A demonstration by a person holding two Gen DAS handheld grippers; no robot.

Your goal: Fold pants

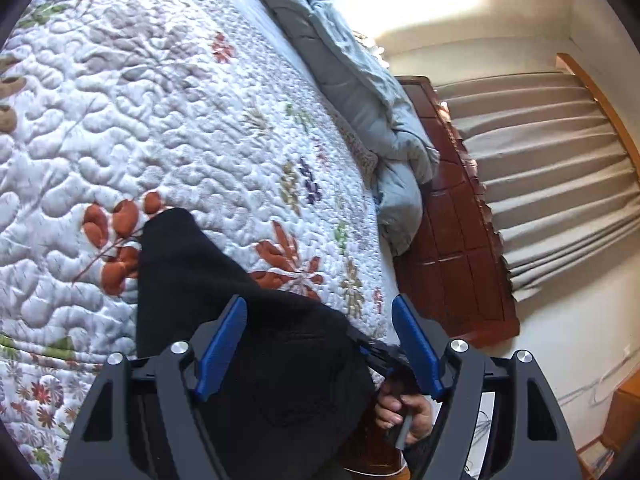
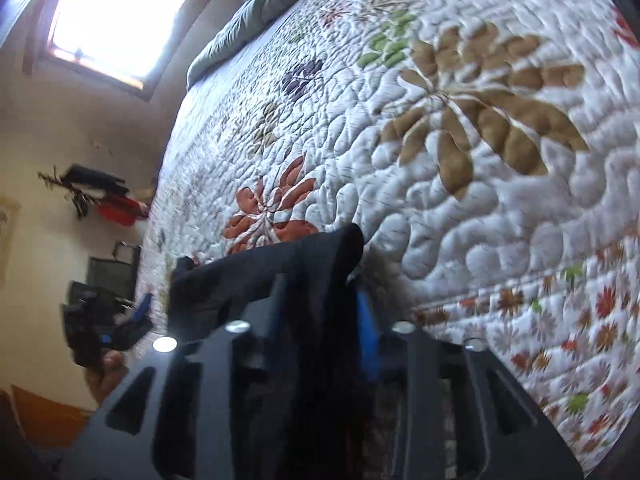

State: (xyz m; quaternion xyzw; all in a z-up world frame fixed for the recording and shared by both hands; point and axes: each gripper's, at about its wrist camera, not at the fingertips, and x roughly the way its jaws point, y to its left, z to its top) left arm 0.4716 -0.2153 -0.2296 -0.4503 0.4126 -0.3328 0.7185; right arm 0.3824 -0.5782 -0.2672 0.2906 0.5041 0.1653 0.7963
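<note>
The black pants lie partly on the floral quilt near the bed's edge. My left gripper is open, its blue pads wide apart with the black cloth passing between and under them. The right gripper shows beyond it, held by a hand, gripping the pants' edge. In the right wrist view my right gripper is shut on a fold of the black pants, which drapes over its fingers. The left gripper appears at the far left off the bed's side.
A bunched grey-blue blanket lies along the far side of the bed. A red-brown wooden headboard, beige curtains and a bright window surround the bed. Dark items hang on the wall.
</note>
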